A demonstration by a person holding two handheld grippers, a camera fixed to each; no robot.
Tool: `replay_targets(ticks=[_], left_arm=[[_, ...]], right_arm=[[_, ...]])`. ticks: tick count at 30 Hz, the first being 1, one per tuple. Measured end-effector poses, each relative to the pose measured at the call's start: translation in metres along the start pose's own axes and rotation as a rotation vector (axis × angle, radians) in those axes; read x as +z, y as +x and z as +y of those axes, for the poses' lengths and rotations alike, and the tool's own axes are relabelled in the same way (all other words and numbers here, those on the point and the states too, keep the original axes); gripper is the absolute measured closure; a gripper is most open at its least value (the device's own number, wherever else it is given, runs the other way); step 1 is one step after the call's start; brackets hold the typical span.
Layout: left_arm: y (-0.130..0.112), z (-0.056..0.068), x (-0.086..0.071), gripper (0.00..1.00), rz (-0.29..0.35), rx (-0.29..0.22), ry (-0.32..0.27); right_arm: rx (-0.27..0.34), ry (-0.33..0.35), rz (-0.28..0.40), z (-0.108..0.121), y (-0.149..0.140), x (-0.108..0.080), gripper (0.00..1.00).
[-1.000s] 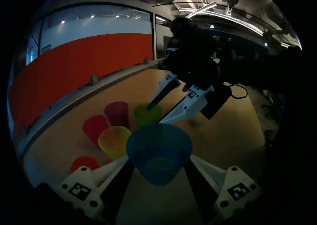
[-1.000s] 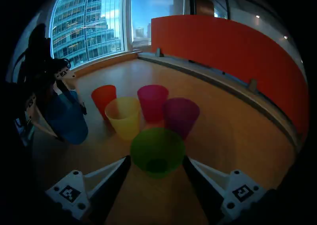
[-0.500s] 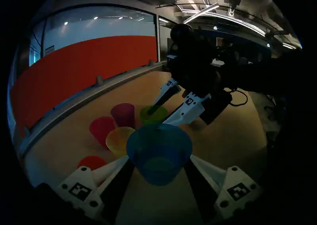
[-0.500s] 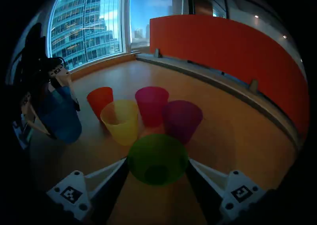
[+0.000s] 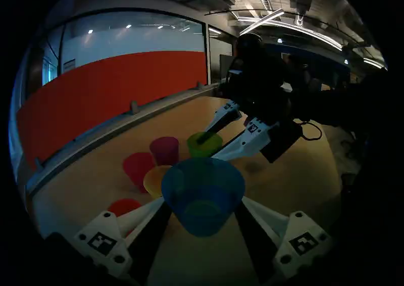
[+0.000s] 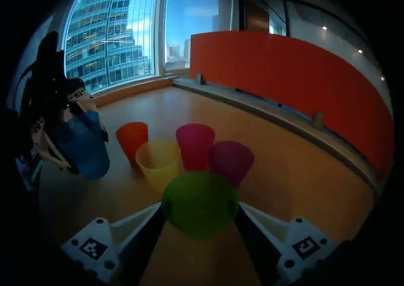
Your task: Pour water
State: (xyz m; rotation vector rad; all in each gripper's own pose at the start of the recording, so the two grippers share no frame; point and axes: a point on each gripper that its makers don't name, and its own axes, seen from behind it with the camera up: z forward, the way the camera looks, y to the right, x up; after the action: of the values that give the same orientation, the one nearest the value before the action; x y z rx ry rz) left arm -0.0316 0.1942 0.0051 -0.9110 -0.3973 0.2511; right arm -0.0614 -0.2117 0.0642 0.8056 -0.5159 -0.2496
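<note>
The blue cup point(image 5: 203, 195) sits pinched between the two fingers of the left gripper point(image 5: 203, 206), one finger against each side of its wall. It is upright, mouth up and open toward the camera, a sensible way to carry a cup that may hold water. Its bottom looks a little greenish, but I cannot tell whether that is liquid.

The green cup point(image 6: 200, 204) is clamped the same way in the right gripper point(image 6: 200, 211), a finger pressing on each side, and it is also upright. In the left gripper view, that cup and its gripper show ahead and a little above the blue cup, with a gap between the two. The cups are not yet brought rim to rim, so the pour seems not to have begun. I judge one cup to be the source and the other the receiver, though which is which is unclear.

Just beyond the right gripper's fingers stand four more cups in a tight bunch on the wooden table point(image 6: 303, 185):
- a yellow cup point(image 6: 158, 162) ahead to the left
- an orange cup point(image 6: 132, 139) behind it
- a pink cup point(image 6: 195, 145) straight ahead
- a purple cup point(image 6: 231, 160) ahead to the right

Both held cups appear raised clear of this bunch, probably so that tipping one does not knock the others over. Farther off run a red wall point(image 6: 303, 69) and tall windows point(image 6: 111, 39).
</note>
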Motion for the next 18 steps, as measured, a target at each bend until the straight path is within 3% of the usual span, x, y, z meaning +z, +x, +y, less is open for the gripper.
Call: replay_targets(ticks=[18], left_arm=[[0.043, -0.015, -0.029, 0.19, 0.117, -0.033, 0.118]], right_arm=[[-0.013, -0.045, 0.209, -0.013, 0.061, -0.067, 0.09]])
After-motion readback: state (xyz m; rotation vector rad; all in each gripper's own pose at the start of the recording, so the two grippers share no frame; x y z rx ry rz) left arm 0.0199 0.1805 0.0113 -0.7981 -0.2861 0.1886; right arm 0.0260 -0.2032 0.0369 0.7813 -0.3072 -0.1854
